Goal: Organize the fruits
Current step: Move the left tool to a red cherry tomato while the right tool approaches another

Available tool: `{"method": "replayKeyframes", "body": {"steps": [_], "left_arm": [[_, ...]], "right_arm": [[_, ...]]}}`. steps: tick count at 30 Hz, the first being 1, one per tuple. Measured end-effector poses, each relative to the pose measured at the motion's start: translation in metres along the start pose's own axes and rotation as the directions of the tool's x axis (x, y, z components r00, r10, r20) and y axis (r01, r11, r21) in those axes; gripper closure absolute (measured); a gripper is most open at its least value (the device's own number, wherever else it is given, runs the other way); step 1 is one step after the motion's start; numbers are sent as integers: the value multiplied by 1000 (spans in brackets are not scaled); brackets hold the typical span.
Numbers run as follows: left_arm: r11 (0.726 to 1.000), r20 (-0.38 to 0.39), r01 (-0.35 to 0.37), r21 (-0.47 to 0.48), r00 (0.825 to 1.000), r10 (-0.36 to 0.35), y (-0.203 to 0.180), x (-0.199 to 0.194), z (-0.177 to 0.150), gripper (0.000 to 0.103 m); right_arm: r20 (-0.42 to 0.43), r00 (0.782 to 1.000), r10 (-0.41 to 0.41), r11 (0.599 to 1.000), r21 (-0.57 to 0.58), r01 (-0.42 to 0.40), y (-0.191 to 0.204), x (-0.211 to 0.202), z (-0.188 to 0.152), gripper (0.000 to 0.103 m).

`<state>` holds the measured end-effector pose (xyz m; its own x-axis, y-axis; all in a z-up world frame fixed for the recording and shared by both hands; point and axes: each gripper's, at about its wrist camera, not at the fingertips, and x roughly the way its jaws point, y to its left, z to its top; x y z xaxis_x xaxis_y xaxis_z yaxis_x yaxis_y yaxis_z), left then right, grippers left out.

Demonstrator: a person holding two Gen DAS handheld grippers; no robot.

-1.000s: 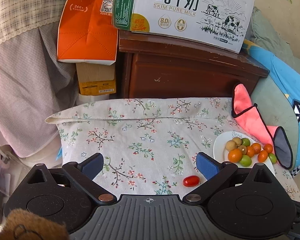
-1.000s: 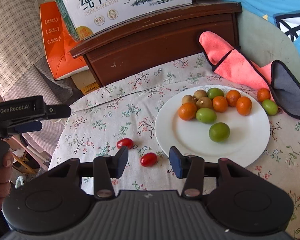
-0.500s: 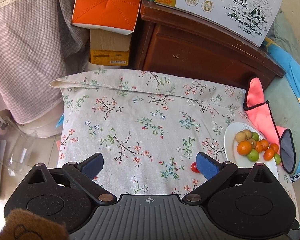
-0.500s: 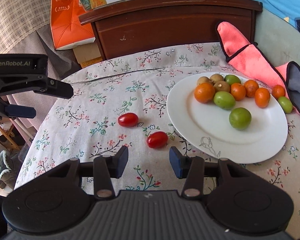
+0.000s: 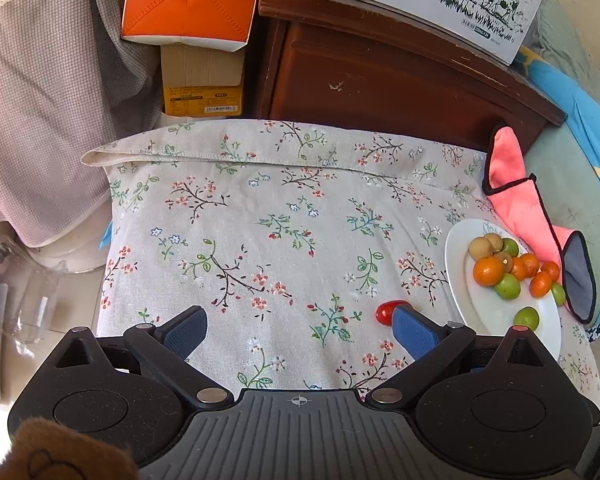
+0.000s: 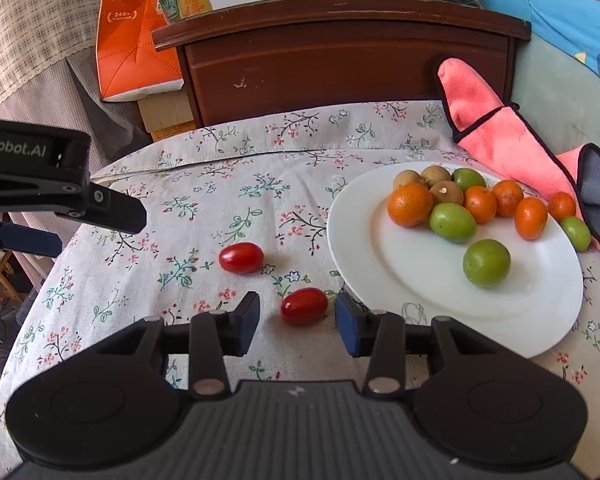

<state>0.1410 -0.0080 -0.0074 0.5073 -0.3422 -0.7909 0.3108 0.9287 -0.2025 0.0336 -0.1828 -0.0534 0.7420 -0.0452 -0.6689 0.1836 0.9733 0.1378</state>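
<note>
Two red cherry tomatoes lie on the floral cloth left of a white plate (image 6: 420, 288). The nearer tomato (image 6: 304, 306) sits between the pads of my right gripper (image 6: 298, 314). Its jaws are closing, with a small gap still on each side of the tomato. The farther tomato (image 6: 241, 257) lies free. The plate holds small oranges (image 6: 410, 205), green fruits (image 6: 486, 263) and brown ones (image 6: 446, 193). My left gripper (image 5: 300, 332) hangs open over bare cloth. A tomato (image 5: 386, 311) peeks out beside its right finger, and the plate (image 5: 488, 312) is at the right.
A pink cloth with dark trim (image 6: 500, 136) lies behind the plate, with one orange (image 6: 561, 205) and one green fruit (image 6: 576, 233) at the plate's far rim. A dark wooden cabinet (image 6: 340, 68) with a milk carton box stands behind the cloth. The left gripper's finger (image 6: 116, 212) shows at the left.
Both grippers have sunk toward the cloth. The right one has come up around the nearer tomato and its jaws have narrowed. The left one stays open.
</note>
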Motion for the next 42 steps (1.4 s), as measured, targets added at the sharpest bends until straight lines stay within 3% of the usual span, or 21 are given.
{"method": "replayKeyframes", "body": {"steps": [3, 11, 15, 24, 30, 37, 42], "left_arm": [[1000, -2, 5, 13, 1000, -5, -2, 2, -2, 3], [993, -26, 57, 99, 998, -55, -20, 14, -9, 3], [986, -38, 72, 149, 997, -67, -33, 25, -16, 4], [979, 34, 56, 198, 997, -64, -53, 37, -23, 6], [984, 54, 47, 171, 997, -57, -58, 45, -23, 16], [981, 81, 2, 192, 997, -18, -65, 52, -28, 46], [981, 82, 15, 195, 996, -32, -65, 51, -28, 65]], "right_arm": [[6, 1000, -9, 1000, -14, 9, 0, 1, 0, 76], [-34, 999, -1, 1000, -2, 1, -2, -11, 0, 77], [-65, 998, -5, 998, 60, 9, -13, -23, -1, 77], [-97, 995, 7, 990, 142, 7, -29, -33, -5, 77], [-105, 994, 17, 990, 142, -1, -27, -34, -7, 77], [-111, 994, 23, 988, 157, -5, -28, -34, -7, 77], [-115, 993, 24, 986, 165, -5, -29, -34, -7, 76]]}}
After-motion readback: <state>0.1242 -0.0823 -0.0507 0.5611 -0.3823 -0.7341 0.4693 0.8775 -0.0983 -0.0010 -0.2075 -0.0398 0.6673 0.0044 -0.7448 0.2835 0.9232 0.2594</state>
